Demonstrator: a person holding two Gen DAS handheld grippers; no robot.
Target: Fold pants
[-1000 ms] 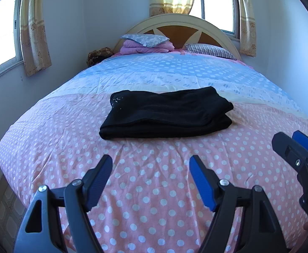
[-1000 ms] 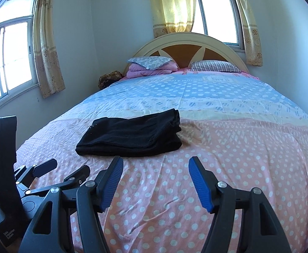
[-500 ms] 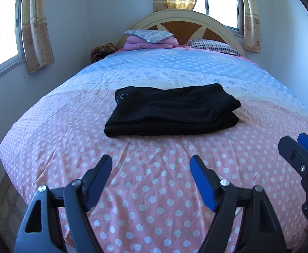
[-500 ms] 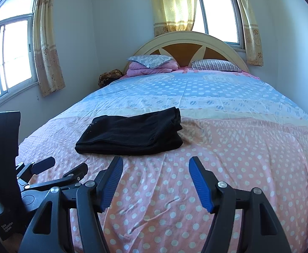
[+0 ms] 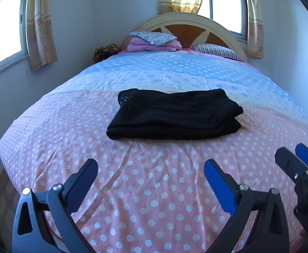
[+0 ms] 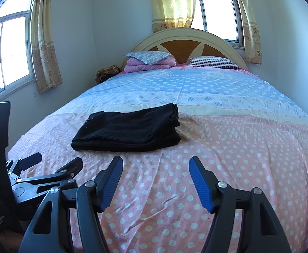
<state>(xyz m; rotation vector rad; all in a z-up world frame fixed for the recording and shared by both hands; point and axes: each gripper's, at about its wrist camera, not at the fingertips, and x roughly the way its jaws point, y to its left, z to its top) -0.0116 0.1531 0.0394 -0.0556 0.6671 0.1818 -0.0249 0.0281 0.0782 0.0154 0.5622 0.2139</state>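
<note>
Black pants (image 5: 174,113) lie folded in a neat, flat stack on the bed (image 5: 154,189). They sit in the middle of the bed, right where the pink dotted part of the cover meets the pale yellow stripe. You can see a thick folded edge on the side of the pants nearest to you.

Your left gripper (image 5: 150,179) is spread wide with nothing in it. It hangs over the pink dotted cover on the near side of the pants, well apart from them. Your right gripper (image 6: 156,179) is spread wide too, and it also holds nothing. It is on the near side of the pants as well, and the pants sit ahead of it and off to its left.

Your two grippers are close beside each other. In the left view, your right gripper pokes in at the right edge. In the right view, your left gripper shows low on the left.

Past the pants, the cover turns blue with white dots. At the far end, beyond the pants, a gray pillow (image 6: 146,56) rests on a folded pink blanket (image 6: 149,65), and a striped pillow (image 6: 215,62) lies beside them, under the round headboard (image 6: 185,44).
</note>
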